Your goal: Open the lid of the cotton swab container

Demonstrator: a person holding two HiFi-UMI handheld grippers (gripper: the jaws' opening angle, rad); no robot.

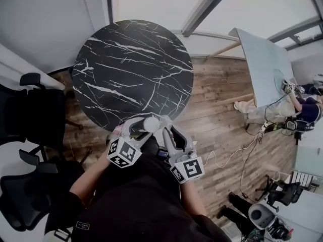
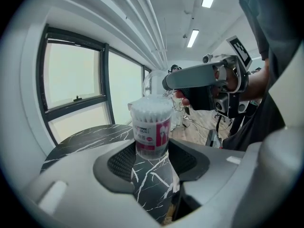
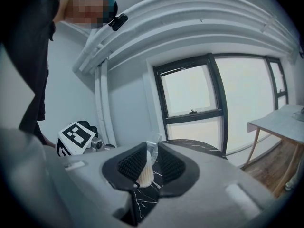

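The only print I can read is on the pink-and-white label (image 2: 151, 133) of the cotton swab container (image 2: 152, 122): letters ending in "moli". The finer print beside it is too small for me. The left marker cube (image 1: 123, 153) and the right marker cube (image 1: 187, 168) show black-and-white square codes, no words.

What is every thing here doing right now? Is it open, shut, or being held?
left tool, shut on the cotton swab container.
right tool, shut on the lid.
cotton swab container, upright, full of swabs, held above the table edge.
lid, clear, pinched at its edge, looks tipped up off the swabs.
window, looks shut.
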